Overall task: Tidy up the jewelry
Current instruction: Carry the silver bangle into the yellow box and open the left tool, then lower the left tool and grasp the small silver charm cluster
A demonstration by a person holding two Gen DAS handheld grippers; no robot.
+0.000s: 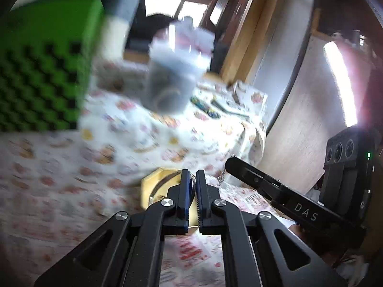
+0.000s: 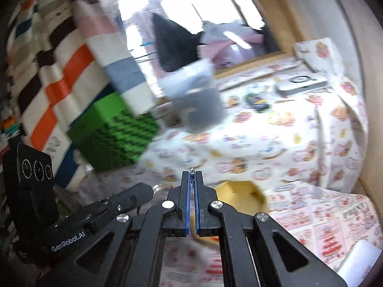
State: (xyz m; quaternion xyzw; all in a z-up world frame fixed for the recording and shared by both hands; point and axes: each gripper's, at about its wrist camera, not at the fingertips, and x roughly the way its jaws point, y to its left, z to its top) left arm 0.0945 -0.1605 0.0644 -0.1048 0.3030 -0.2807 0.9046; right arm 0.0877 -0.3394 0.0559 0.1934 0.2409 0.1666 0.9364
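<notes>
My right gripper (image 2: 192, 175) is shut on a thin silver chain (image 2: 192, 169) whose links poke out past the fingertips. In the left wrist view that chain (image 1: 222, 175) dangles from the right gripper (image 1: 229, 162), just right of my left gripper (image 1: 192, 175). The left gripper's jaws are shut. I cannot tell whether anything thin is pinched between them. It hovers over a yellow hexagonal box (image 1: 149, 191) with a dark ring-shaped band inside. The same open box (image 2: 241, 191) lies just right of the right gripper's fingers. Much of the picture is blurred.
A green checkered box (image 1: 47, 71) (image 2: 115, 136) stands at the left. A clear tub (image 1: 170, 81) (image 2: 196, 100) sits on the patterned tablecloth (image 2: 275, 143). Farther back lie a small dark object (image 2: 257, 101) and a flat white case (image 2: 301, 85). The table ends at the right.
</notes>
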